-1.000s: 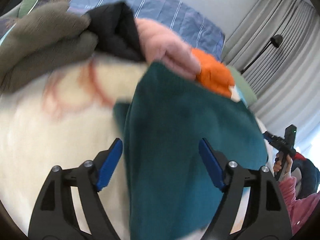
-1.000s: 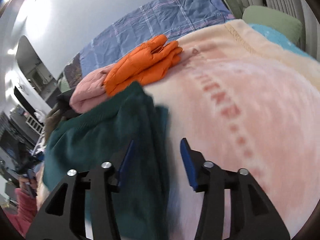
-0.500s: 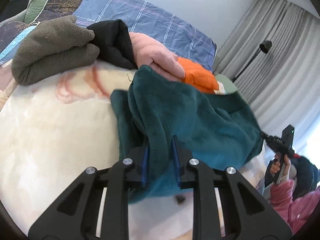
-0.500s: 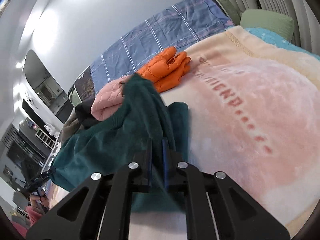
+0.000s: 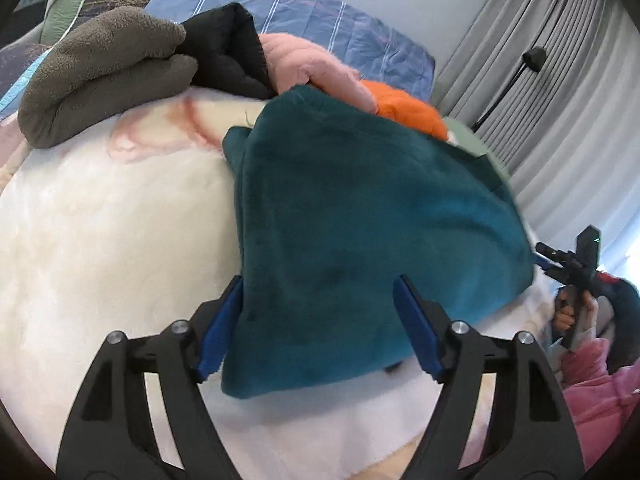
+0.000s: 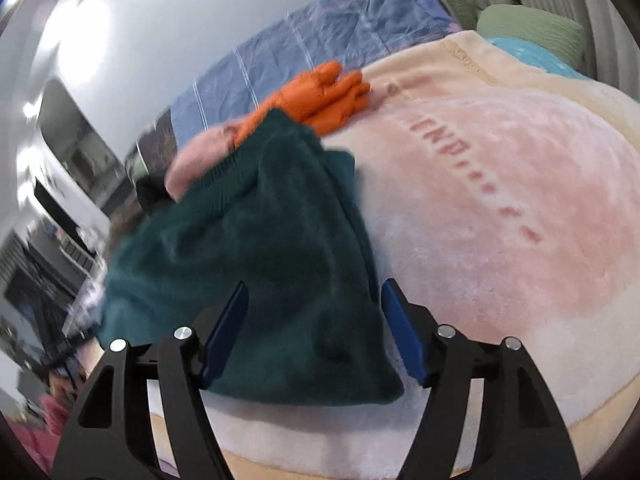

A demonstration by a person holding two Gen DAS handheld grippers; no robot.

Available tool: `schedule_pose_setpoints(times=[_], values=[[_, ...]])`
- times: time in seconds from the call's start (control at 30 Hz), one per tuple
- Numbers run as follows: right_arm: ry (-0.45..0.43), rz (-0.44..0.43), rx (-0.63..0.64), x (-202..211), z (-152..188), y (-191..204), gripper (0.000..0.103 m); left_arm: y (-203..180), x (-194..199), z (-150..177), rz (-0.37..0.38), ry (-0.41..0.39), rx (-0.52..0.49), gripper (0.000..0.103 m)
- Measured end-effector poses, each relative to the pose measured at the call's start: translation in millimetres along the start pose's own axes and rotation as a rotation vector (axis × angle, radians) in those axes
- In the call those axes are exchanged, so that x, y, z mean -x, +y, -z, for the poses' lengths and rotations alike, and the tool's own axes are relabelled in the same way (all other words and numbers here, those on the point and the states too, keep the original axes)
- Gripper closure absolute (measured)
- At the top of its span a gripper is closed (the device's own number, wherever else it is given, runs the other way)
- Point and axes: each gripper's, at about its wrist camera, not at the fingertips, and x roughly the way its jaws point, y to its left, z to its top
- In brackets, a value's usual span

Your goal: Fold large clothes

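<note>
A teal fleece garment [image 5: 360, 240] lies folded in a thick, soft heap on a cream and pink blanket [image 5: 100, 240], filling the middle of the left wrist view and the lower centre of the right wrist view [image 6: 260, 280].

The left gripper [image 5: 320, 320] stands spread at the bottom of its frame and its jaws are opening — the near edge of the teal cloth sits between the blue pads, the left pad just at the fabric's edge, the right pad apart from it, with no pinch on the cloth. The right gripper [image 6: 314, 328] is likewise spread and opening; the garment's near right corner lies between its fingers, and neither pad presses on it.

Behind the teal garment, toward the upper left of the left wrist view, a row of other folded clothes rests on the blanket: an olive-grey fleece [image 5: 104, 72], a black garment [image 5: 228, 52], a pink one [image 5: 312, 64] and an orange puffy one [image 5: 404, 108]. A blue checked quilt [image 5: 320, 20] runs along the wall beyond them. Grey curtains [image 5: 560, 80] and a black lamp [image 5: 534, 58] fill the upper right.

At the right edge of the left wrist view a person in a pink sleeve [image 5: 592, 384] holds a black device [image 5: 576, 268]. In the right wrist view, red lettering crosses the blanket, and a green pillow [image 6: 528, 24] sits at the upper right.
</note>
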Motion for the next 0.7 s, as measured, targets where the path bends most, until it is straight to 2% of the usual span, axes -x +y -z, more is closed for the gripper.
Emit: schedule_pose_setpoints(times=[0.03, 0.07, 0.1, 0.17, 0.2, 0.23, 0.27, 0.33, 0.4, 0.43, 0.47, 0.5, 0.53, 0.57, 0.63, 0.7], values=[[0.009, 0.027, -0.002, -6.7, 0.6, -0.3, 0.057, 4.5, -4.2, -1.0, -0.016, -0.003, 0.023, 0.051], [0.008, 0.039, -0.034, -7.9, -0.3, -2.3, 0.08, 10.1, -5.3, -3.9, -0.028, -0.01, 0.054, 0.073], [-0.044, -0.009, -0.096, 1.9, -5.1, -6.3, 0.085, 15.8, 1.6, -8.5, -0.015, -0.042, 0.099, 0.089], [-0.141, -0.128, -0.138, 29.3, -15.0, -6.7, 0.087, 15.1, 26.7, -19.5, 0.034, -0.142, 0.127, 0.089], [-0.156, -0.164, -0.14, 37.2, -17.0, -5.9, 0.087, 12.4, 38.4, -22.0, 0.057, -0.179, 0.12, 0.09], [-0.157, -0.184, -0.125, 42.3, -17.9, -4.3, 0.087, 4.9, 53.1, -24.3, 0.077, -0.21, 0.092, 0.09], [-0.15, -0.186, -0.103, 44.3, -17.3, -3.0, 0.087, -2.7, 59.7, -24.7, 0.08, -0.206, 0.053, 0.09], [-0.096, -0.139, -0.087, 35.2, -9.8, -10.0, 0.087, -8.9, 56.7, -19.1, 0.052, -0.162, -0.002, 0.09], [-0.004, -0.069, -0.127, 13.8, 5.7, -26.5, 0.086, 5.3, 41.6, -5.9, 0.023, -0.088, 0.044, 0.09], [0.036, -0.058, -0.168, 2.4, 15.0, -36.2, 0.085, 16.0, 31.1, 4.5, 0.006, -0.047, 0.073, 0.09], [0.035, -0.068, -0.199, -1.4, 20.1, -42.4, 0.079, 24.9, 21.5, 13.5, -0.016, -0.013, 0.087, 0.089], [0.019, -0.052, -0.228, 0.2, 21.0, -46.1, 0.06, 34.6, 11.8, 23.7, -0.019, 0.008, 0.111, 0.083], [0.016, -0.019, -0.234, 3.4, 17.6, -45.6, 0.052, 38.1, 12.3, 24.9, -0.009, -0.01, 0.134, 0.079], [0.014, -0.001, -0.22, 7.6, 11.9, -41.6, 0.05, 38.2, 17.0, 21.1, -0.015, -0.02, 0.139, 0.07], [-0.051, 0.093, -0.104, 24.6, -10.0, -19.3, 0.048, 28.1, 31.0, 2.4, -0.046, -0.069, 0.081, 0.065], [-0.139, 0.135, 0.044, 36.4, -32.3, 6.4, 0.045, 12.2, 51.4, -21.5, -0.051, -0.157, -0.003, 0.041]])
